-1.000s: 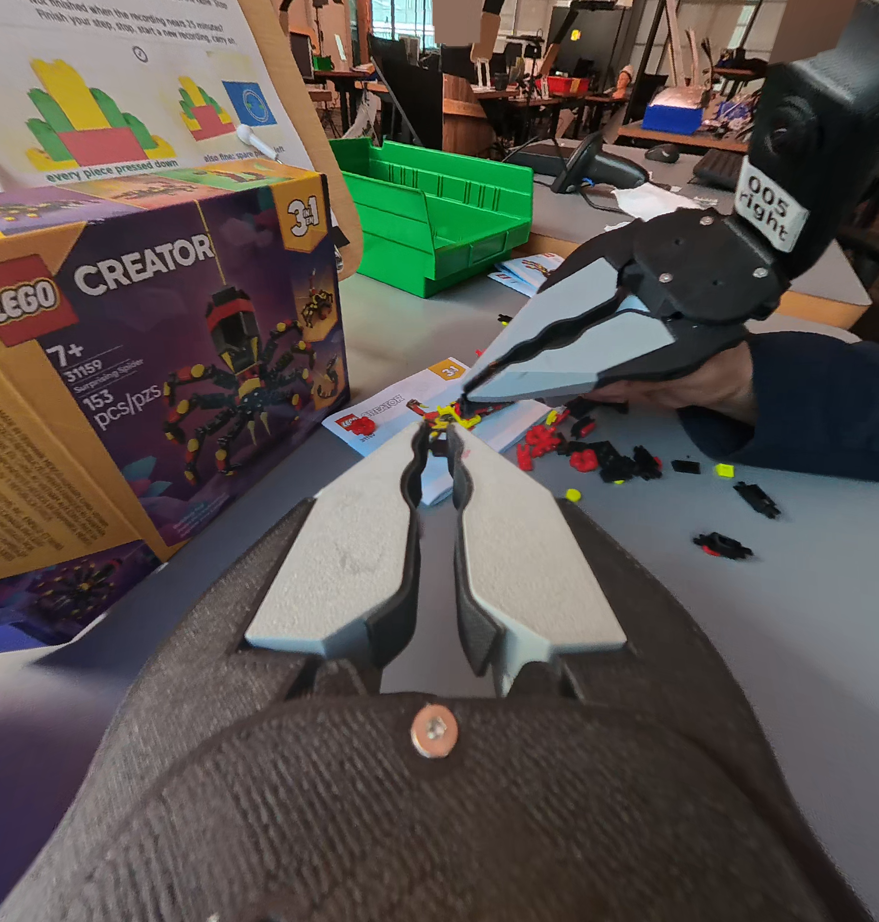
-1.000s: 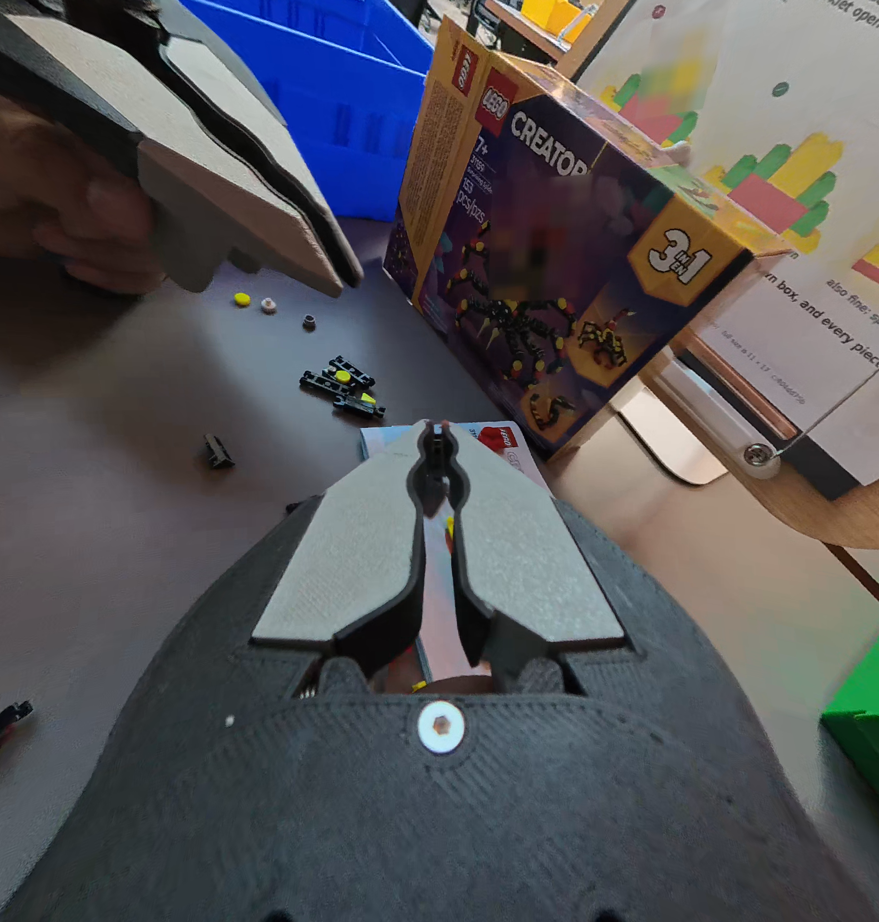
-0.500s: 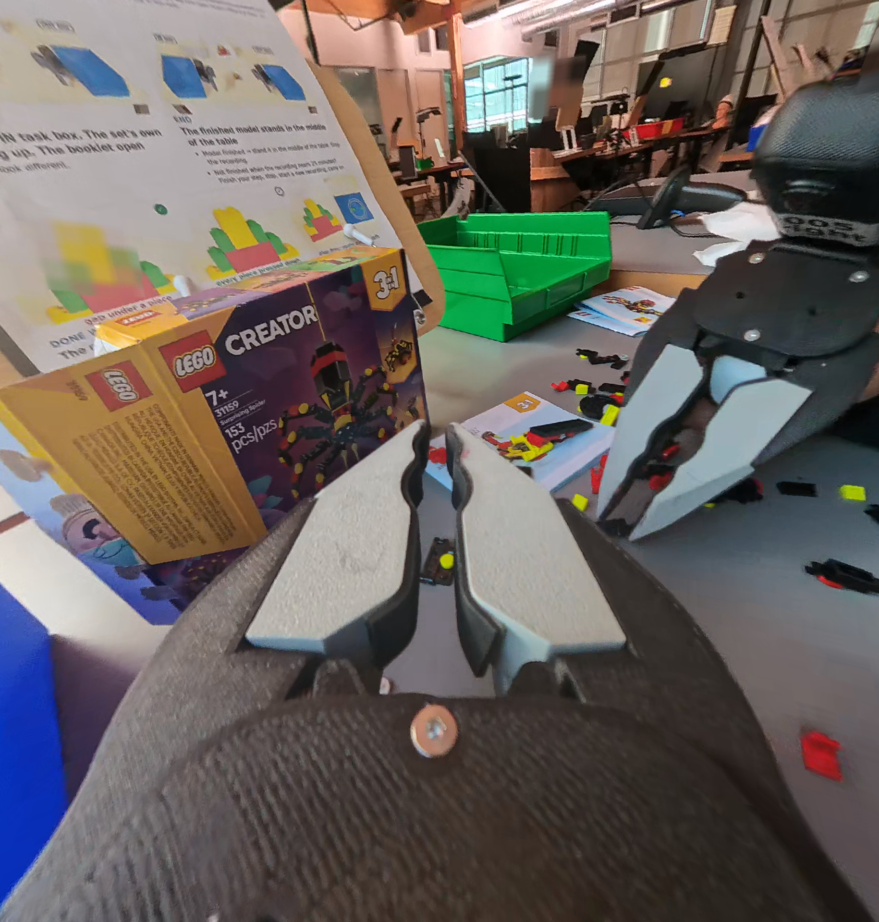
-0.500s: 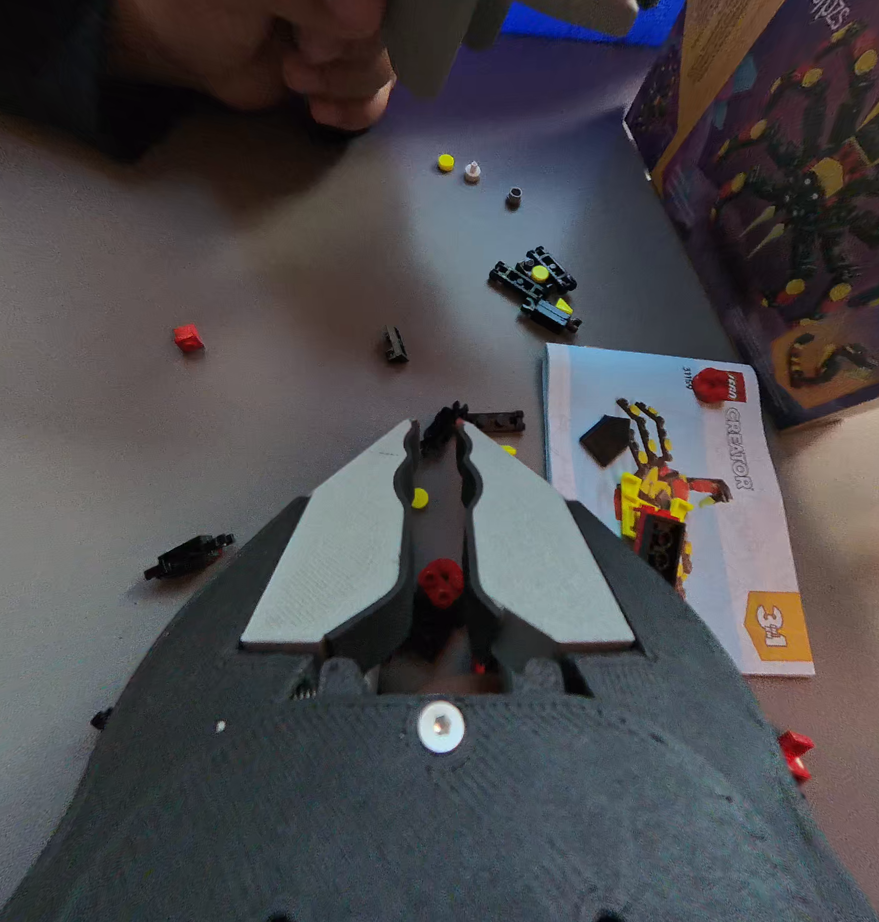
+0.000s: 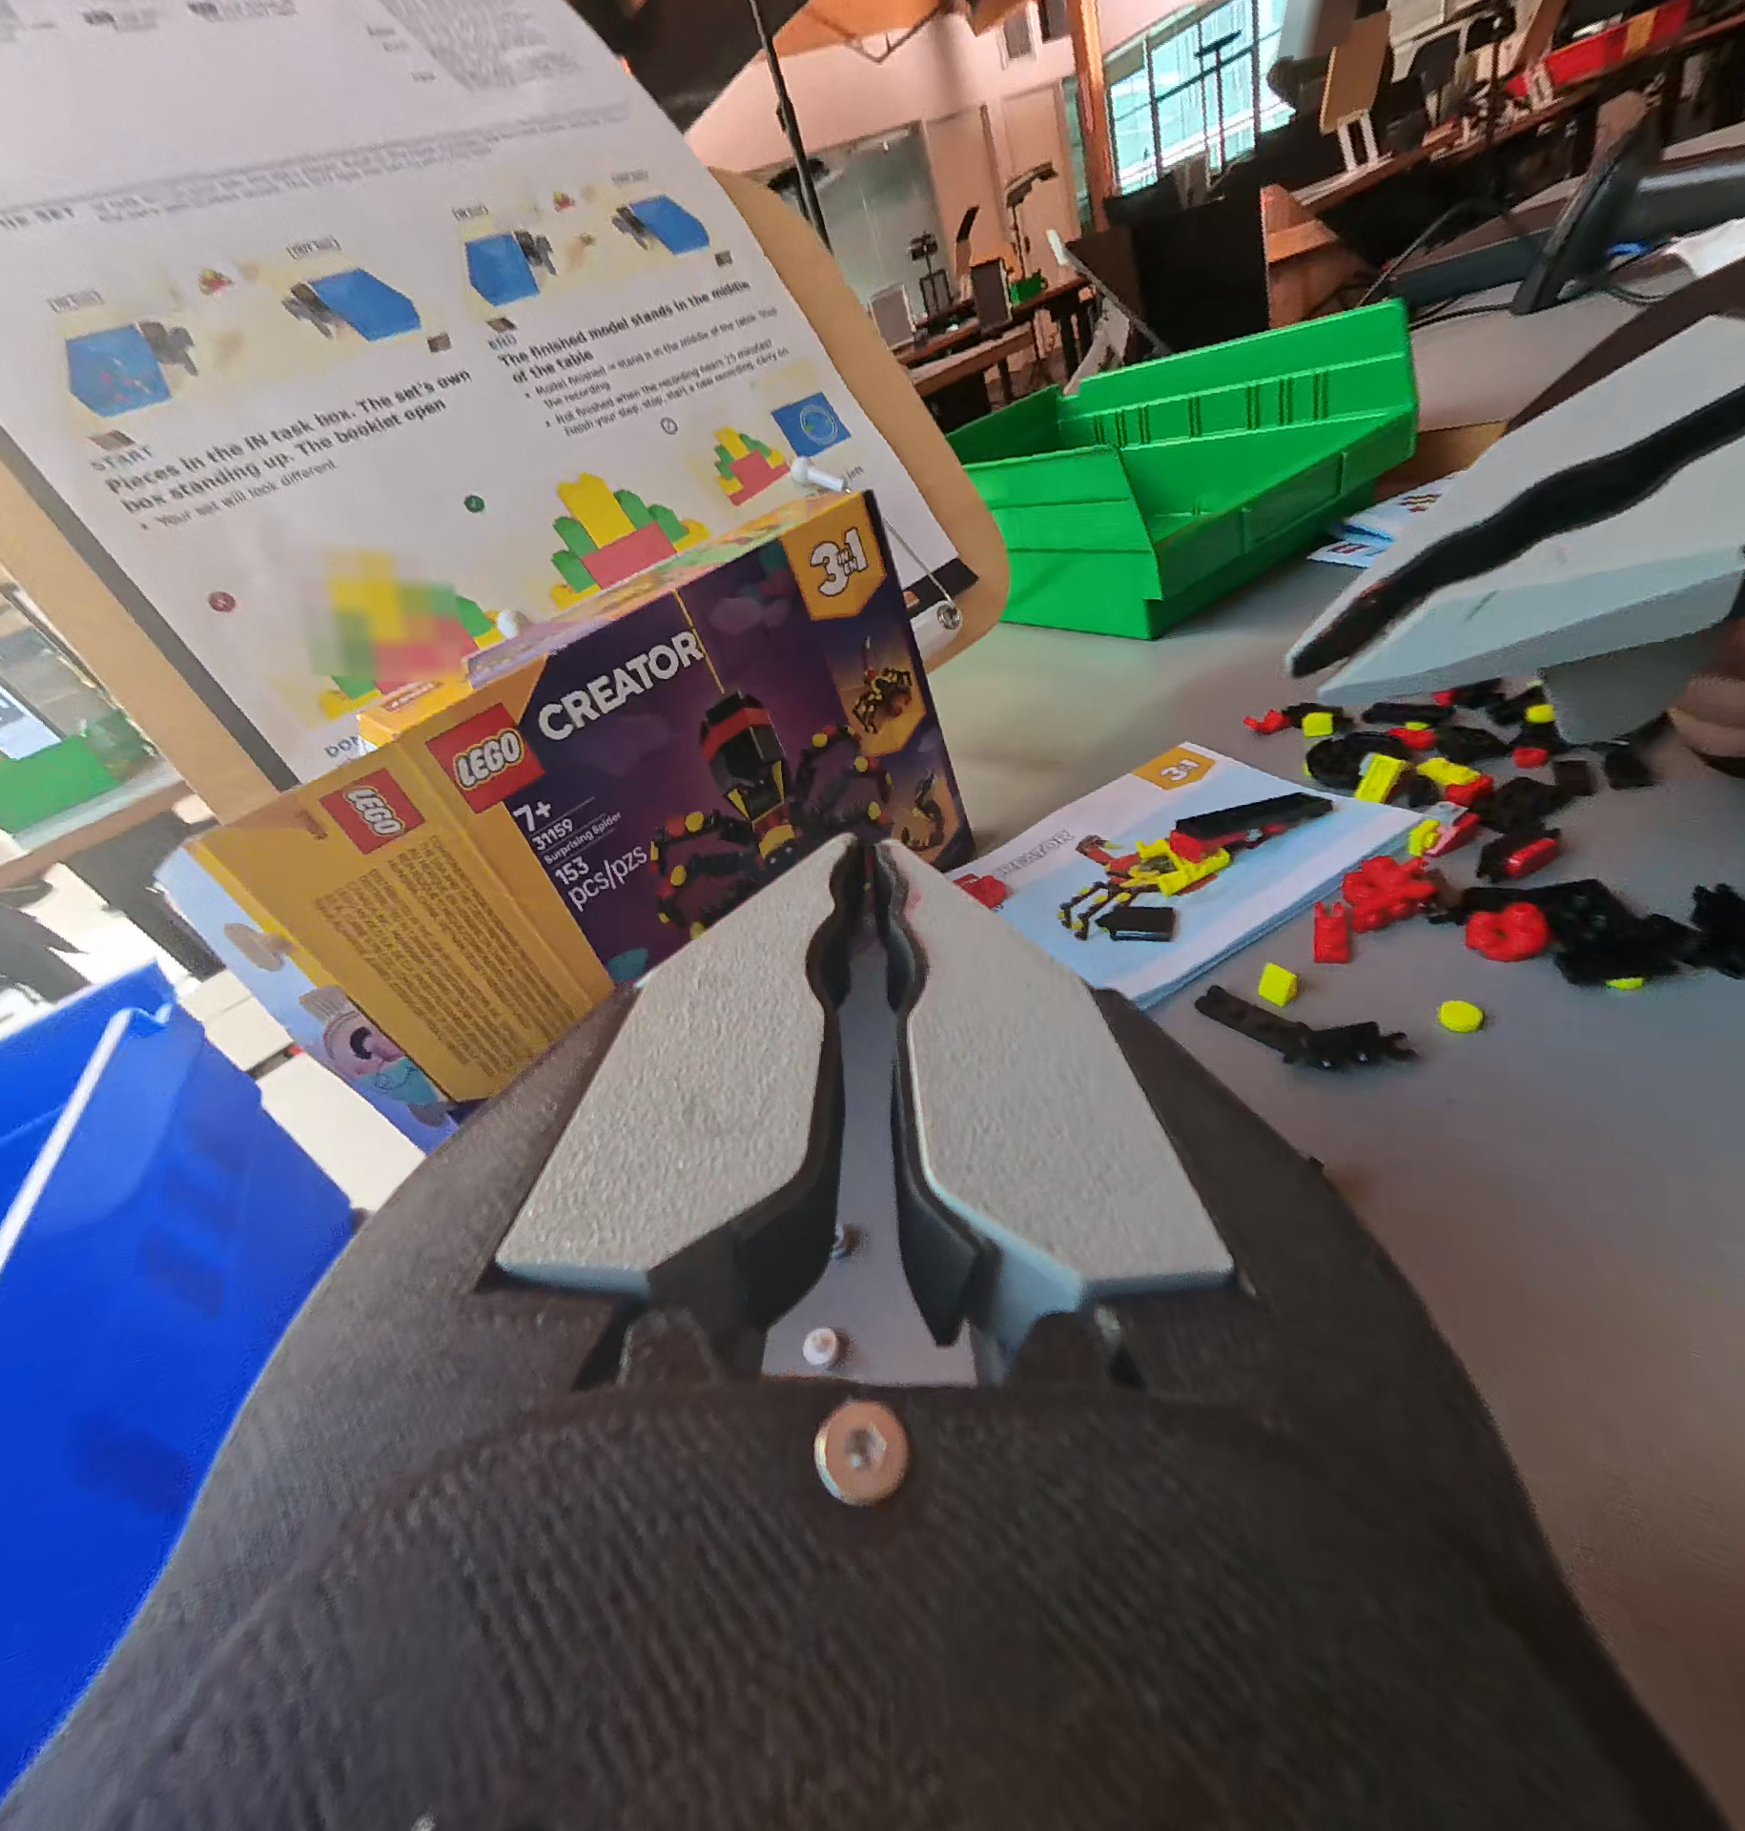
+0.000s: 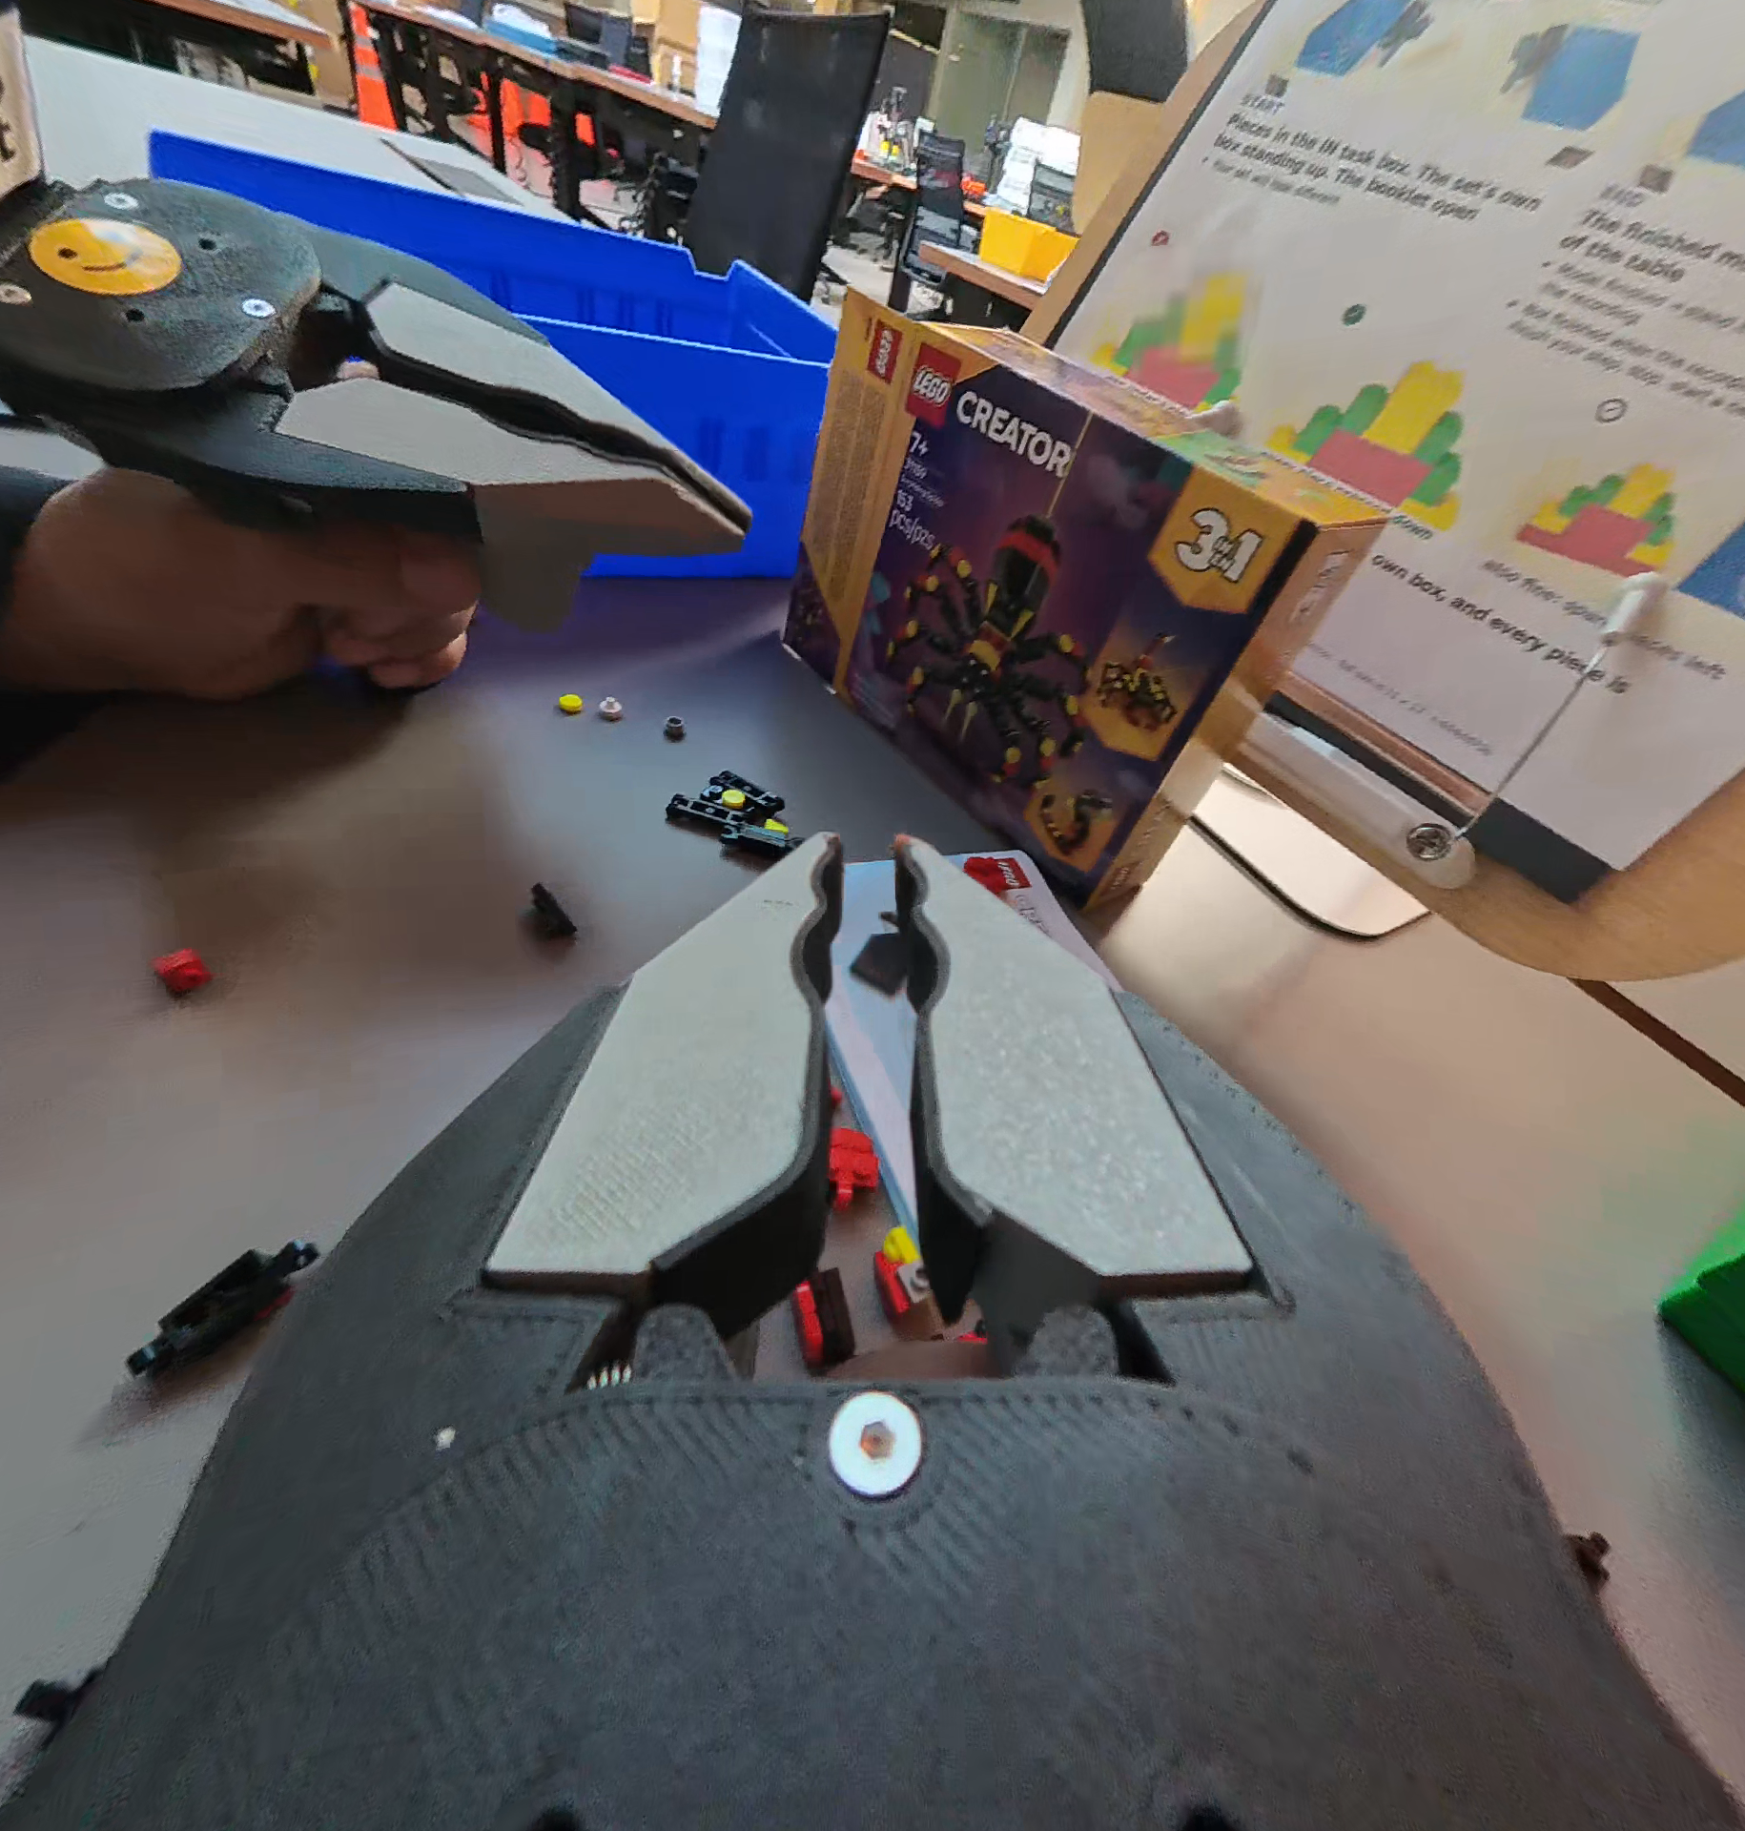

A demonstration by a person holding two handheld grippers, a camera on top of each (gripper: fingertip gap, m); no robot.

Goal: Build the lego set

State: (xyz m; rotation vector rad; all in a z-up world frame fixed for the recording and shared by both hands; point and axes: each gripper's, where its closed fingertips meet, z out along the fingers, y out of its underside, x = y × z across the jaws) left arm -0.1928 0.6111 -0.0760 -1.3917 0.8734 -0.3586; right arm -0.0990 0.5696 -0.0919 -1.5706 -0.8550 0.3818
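Left gripper (image 5: 867,854) clenched, empty; right gripper (image 6: 867,860) slightly parted, empty; printed set box (image 5: 651,793) upright beside booklet (image 5: 1186,872)

The set box (image 5: 651,793) is standing before the instruction board (image 5: 373,327); the booklet (image 5: 1186,872) is lying just right of it, loose pieces (image 5: 1503,892) spreading farther right.
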